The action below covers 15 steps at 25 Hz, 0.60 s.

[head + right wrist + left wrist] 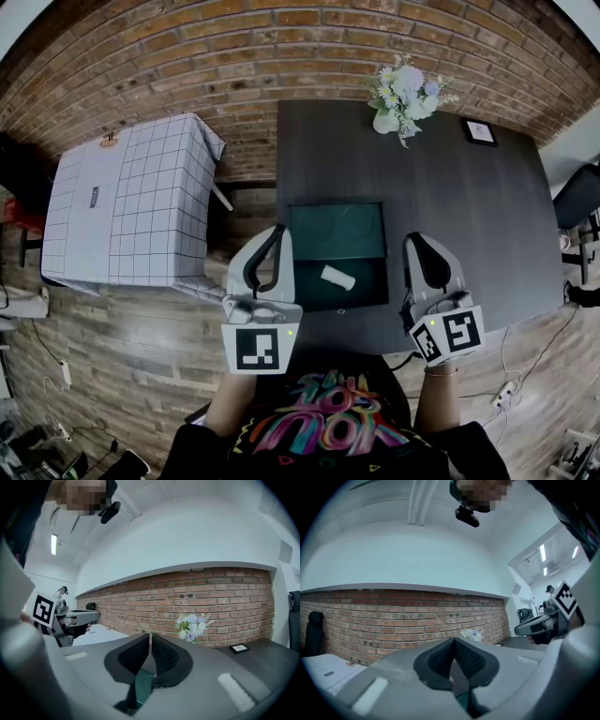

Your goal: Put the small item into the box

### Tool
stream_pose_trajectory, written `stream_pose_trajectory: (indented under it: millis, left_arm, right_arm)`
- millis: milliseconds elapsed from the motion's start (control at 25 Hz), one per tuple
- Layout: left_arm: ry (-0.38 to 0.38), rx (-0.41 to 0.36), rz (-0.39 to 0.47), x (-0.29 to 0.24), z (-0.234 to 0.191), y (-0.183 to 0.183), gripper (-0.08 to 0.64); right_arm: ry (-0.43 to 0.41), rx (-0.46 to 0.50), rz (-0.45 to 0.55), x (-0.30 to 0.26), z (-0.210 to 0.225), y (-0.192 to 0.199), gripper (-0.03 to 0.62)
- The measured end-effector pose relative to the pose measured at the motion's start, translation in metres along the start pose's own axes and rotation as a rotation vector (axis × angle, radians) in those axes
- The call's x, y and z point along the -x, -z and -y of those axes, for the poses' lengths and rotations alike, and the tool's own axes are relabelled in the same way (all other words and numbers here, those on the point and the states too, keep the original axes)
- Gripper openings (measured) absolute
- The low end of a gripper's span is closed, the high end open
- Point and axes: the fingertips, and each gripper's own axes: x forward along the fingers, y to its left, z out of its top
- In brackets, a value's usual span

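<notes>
An open dark green box [361, 292] lies on the dark table [469, 206], its flat lid half [337, 230] on the far side. A small white roll-shaped item [337, 277] lies inside the near half. My left gripper [278, 231] hovers at the box's left edge and points away from me. Its jaws meet at the tips [454, 640] with nothing between them. My right gripper [415, 240] is just right of the box, apart from it. Its pads stand together [150, 635] and are empty. The other gripper shows at the side in each gripper view.
A vase of pale flowers [401, 98] and a small framed picture [479, 131] stand at the table's far side. A piece of furniture under a white checked cloth [141, 202] stands left of the table. A dark chair [577, 202] is at the right. A brick wall runs behind.
</notes>
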Motion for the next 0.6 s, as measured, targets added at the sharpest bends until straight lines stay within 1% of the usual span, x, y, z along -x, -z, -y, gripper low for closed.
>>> stream_pose_trajectory:
  millis: [120,360,520,600]
  left_arm:
    - [-0.002,0.003,0.005,0.000,0.001,0.000,0.002]
    - [-0.005,0.004,-0.022,0.002,0.002,0.004,0.002]
    - [-0.007,0.020,-0.024,0.002,0.005,0.003,0.002]
    - [-0.004,0.016,-0.026,0.002,0.006,0.003,0.002]
  right_arm:
    - [0.008,0.003,0.019,0.002,0.000,-0.005,0.003]
    - [0.003,0.046,0.034,0.002,-0.002,-0.012,0.002]
    - [-0.020,0.034,0.026,0.001,-0.004,-0.011,0.002]
    - [-0.031,0.029,0.020,0.000,-0.005,-0.009,0.002]
